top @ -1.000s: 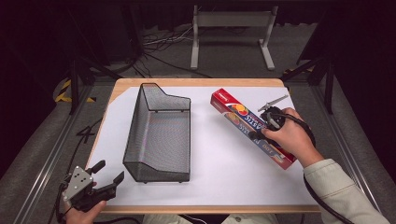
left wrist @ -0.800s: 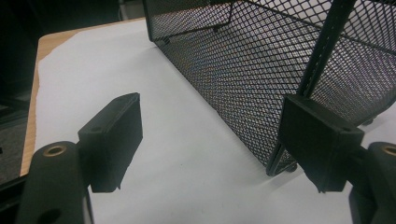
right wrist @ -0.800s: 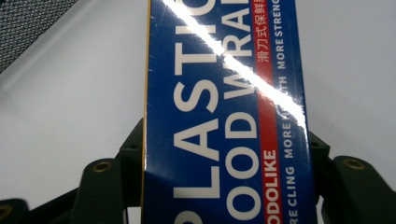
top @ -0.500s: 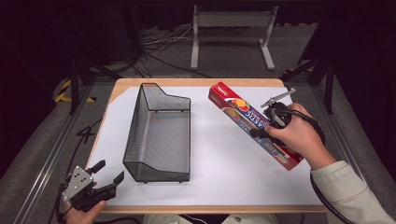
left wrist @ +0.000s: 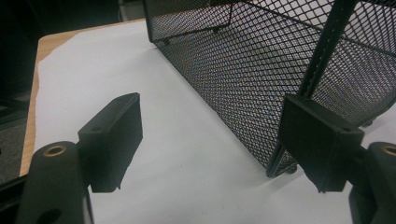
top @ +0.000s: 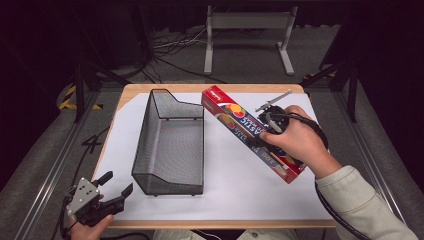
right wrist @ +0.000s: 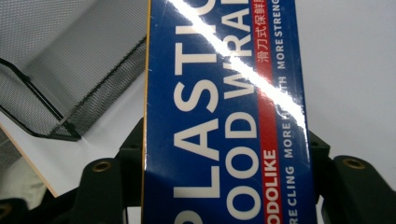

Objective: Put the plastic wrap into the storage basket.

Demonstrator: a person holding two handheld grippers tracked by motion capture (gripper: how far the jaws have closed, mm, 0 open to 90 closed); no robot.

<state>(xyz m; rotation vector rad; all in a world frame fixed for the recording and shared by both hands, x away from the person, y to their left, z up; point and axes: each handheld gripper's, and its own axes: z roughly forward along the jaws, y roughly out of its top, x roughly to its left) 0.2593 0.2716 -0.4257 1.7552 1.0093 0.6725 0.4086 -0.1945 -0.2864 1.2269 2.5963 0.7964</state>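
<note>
A long red and blue plastic food wrap box (top: 239, 125) hangs slantwise over the right half of the white-covered table (top: 240, 192). My right gripper (top: 265, 136), under the person's hand, is shut on it near its middle. In the right gripper view the box (right wrist: 224, 93) sits between both jaws, which press on its sides. A black wire mesh basket (top: 169, 145) stands empty at centre left, to the box's left (right wrist: 56, 70). My left gripper (top: 118, 182) rests open at the table's front left corner. Its jaws stand wide apart, facing the basket's near corner (left wrist: 280, 60).
White paper covers the wooden table, whose bare rim (top: 150, 88) shows at the back. Beyond the far edge a grey metal stand (top: 247, 30) and cables lie on the dark floor. Metal rails (top: 55, 165) run along both sides of the table.
The right gripper has carried the box leftward, toward the basket, and it looks higher off the table. The left gripper has stayed put.
</note>
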